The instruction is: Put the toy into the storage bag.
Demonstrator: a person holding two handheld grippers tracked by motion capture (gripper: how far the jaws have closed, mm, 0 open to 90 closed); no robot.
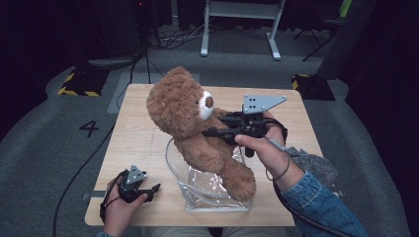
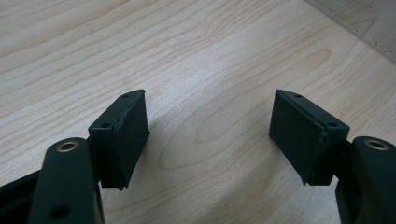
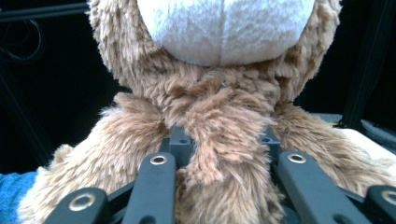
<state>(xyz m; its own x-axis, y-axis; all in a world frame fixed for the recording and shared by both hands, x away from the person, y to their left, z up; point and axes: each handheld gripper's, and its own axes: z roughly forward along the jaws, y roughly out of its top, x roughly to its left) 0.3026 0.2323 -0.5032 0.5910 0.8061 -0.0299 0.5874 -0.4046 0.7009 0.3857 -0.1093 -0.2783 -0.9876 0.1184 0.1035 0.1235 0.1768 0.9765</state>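
A brown teddy bear (image 1: 190, 126) with a white muzzle leans tilted over a clear plastic bag (image 1: 210, 190) near the table's front edge, its feet down in the bag's mouth. My right gripper (image 1: 208, 132) reaches in from the right and is shut on the fur of the bear's chest. In the right gripper view the teddy bear (image 3: 140, 140) is close up, and a tuft of fur is pinched in my right gripper (image 3: 224, 137). My left gripper (image 1: 154, 189) rests at the front left of the table, open. In its own view the left gripper (image 2: 210, 98) holds nothing over bare wood.
The light wooden table (image 1: 138, 133) has free room at its left and back. A grey cloth (image 1: 314, 165) hangs at its right edge beside the person's denim sleeve. A cable runs across the grey floor on the left. White desk legs (image 1: 274, 47) stand far behind.
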